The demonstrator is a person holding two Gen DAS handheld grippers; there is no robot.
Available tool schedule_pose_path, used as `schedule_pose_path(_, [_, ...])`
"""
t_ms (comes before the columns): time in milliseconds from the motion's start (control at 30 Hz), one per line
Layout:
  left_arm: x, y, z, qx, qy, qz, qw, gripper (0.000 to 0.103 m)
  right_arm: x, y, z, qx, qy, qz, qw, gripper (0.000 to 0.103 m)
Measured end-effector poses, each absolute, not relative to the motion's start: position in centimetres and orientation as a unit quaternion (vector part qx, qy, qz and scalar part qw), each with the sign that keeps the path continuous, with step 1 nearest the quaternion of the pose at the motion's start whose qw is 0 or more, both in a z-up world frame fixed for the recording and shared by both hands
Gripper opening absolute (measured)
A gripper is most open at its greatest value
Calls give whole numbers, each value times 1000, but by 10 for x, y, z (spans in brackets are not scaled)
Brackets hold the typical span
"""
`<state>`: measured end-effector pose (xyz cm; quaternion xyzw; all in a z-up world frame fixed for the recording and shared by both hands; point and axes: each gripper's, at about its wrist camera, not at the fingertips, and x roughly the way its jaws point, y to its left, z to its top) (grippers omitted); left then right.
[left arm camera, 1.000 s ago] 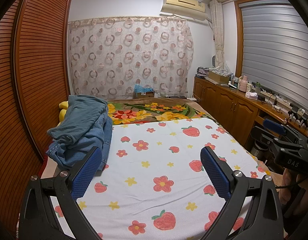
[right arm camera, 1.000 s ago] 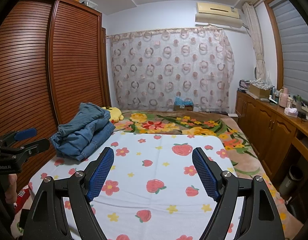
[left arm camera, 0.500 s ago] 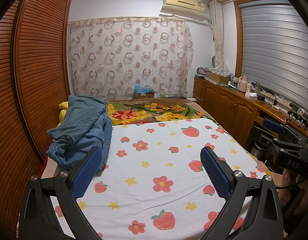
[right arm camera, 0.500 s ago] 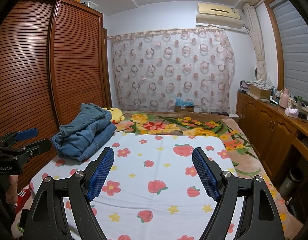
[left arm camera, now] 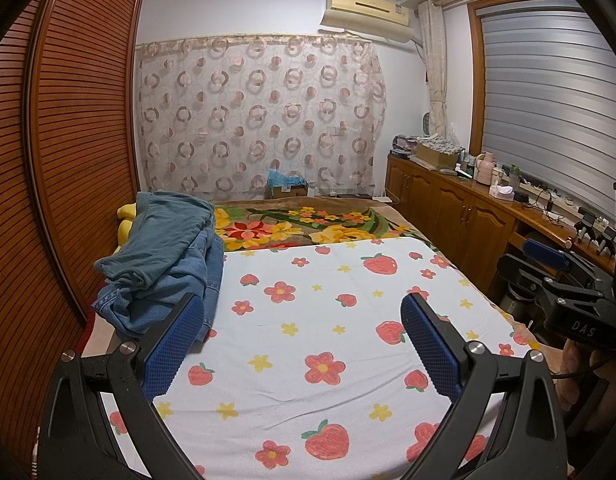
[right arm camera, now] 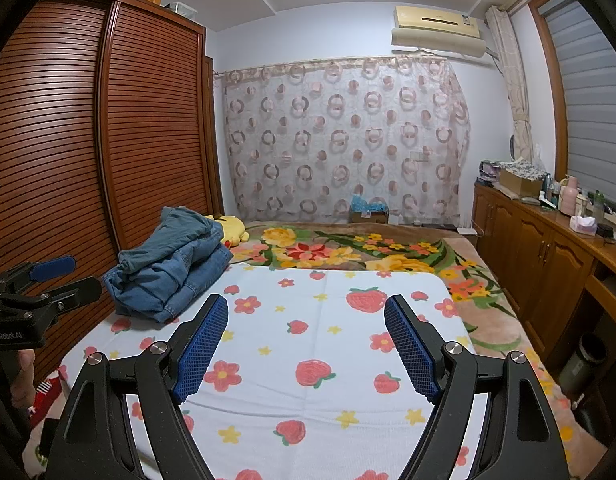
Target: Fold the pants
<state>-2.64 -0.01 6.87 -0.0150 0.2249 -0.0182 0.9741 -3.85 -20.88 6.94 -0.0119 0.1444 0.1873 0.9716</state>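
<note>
I've got my left gripper point(left arm camera: 302, 330) up over the bed, jaws spread wide, nothing between the blue pads point(left arm camera: 172, 346); my right gripper point(right arm camera: 306, 344) hangs the same way, wide open and empty, pads point(right arm camera: 202, 346) apart over the sheet point(right arm camera: 331, 360); that sheet is white with strawberries and flowers, lying flat across the near half of the bed; the pants point(left arm camera: 164, 264) are a heap of blue denim at the far left corner of the sheet, right up by the wardrobe point(left arm camera: 68, 160), crumpled and piled on themselves, a paler teal layer draped on top; from the right view the heap point(right arm camera: 172, 264) sits well ahead and to the left of my pads, not touching either gripper; in the left view the left pad overlaps the near edge of the denim in the picture, though I can't tell whether it touches; a yellow plush point(right arm camera: 232, 228) peeks out just behind the heap; beyond the sheet there's a floral blanket point(right arm camera: 347, 248) running to the curtain point(right arm camera: 339, 140); cabinets point(right arm camera: 547, 264) line the right side; each gripper shows at the edge of the other's view, my right one point(left arm camera: 563, 288) off to the right, my left one point(right arm camera: 32, 292) off to the left, both held clear of the bed
</note>
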Motion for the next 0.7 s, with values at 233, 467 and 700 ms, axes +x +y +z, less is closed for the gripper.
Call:
schedule_pose_path(233, [-26, 0, 68, -15, 225, -18, 974, 99, -39, -209, 69, -12, 143, 188, 972, 82])
schedule_pose_path(467, [-26, 0, 69, -15, 224, -18, 974, 99, -39, -210, 69, -12, 143, 188, 972, 82])
schedule_pose_path(700, [-26, 0, 68, -15, 224, -18, 974, 99, -39, -209, 69, -13, 143, 188, 972, 82])
